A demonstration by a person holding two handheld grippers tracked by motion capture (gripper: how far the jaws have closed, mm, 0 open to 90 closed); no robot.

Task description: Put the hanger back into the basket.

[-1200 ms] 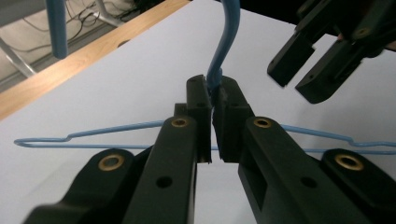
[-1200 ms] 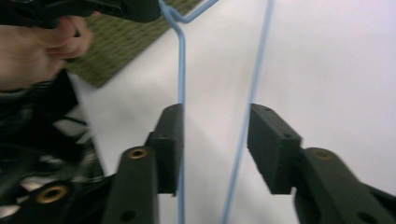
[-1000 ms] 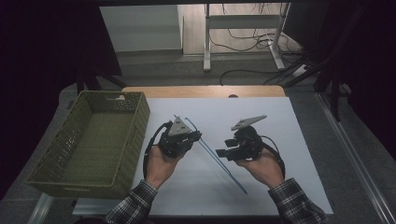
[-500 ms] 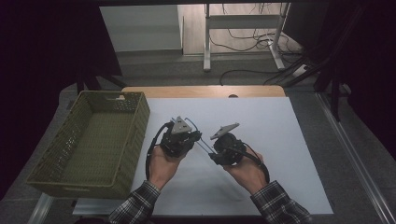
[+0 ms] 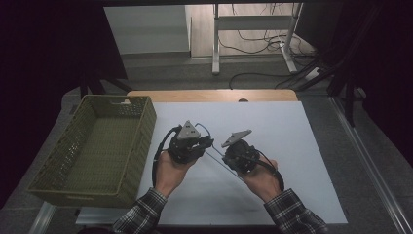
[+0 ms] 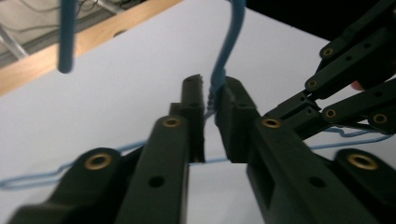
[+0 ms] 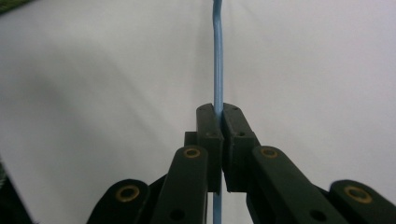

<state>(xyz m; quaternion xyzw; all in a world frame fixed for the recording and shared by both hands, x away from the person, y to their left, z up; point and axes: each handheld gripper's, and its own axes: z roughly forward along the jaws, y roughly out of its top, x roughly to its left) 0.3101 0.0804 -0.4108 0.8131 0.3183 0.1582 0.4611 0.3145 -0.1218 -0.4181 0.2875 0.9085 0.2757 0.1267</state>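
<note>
A thin blue wire hanger hangs over the white table sheet between my two grippers. My left gripper is at the hanger's hook. In the left gripper view its jaws have just been opening and stand slightly apart. The blue wire is between them and leans on one pad. My right gripper has just been closing. In the right gripper view it is shut on the straight blue wire. The right gripper's black linkage shows at the side of the left gripper view.
A green woven basket stands on the left of the table, close to my left hand. The white sheet lies bare to the right and behind. A wooden table edge runs along the back.
My right hand has come left, close to the left gripper, and its jaws have shut on the hanger wire. The left hand has kept its place.
</note>
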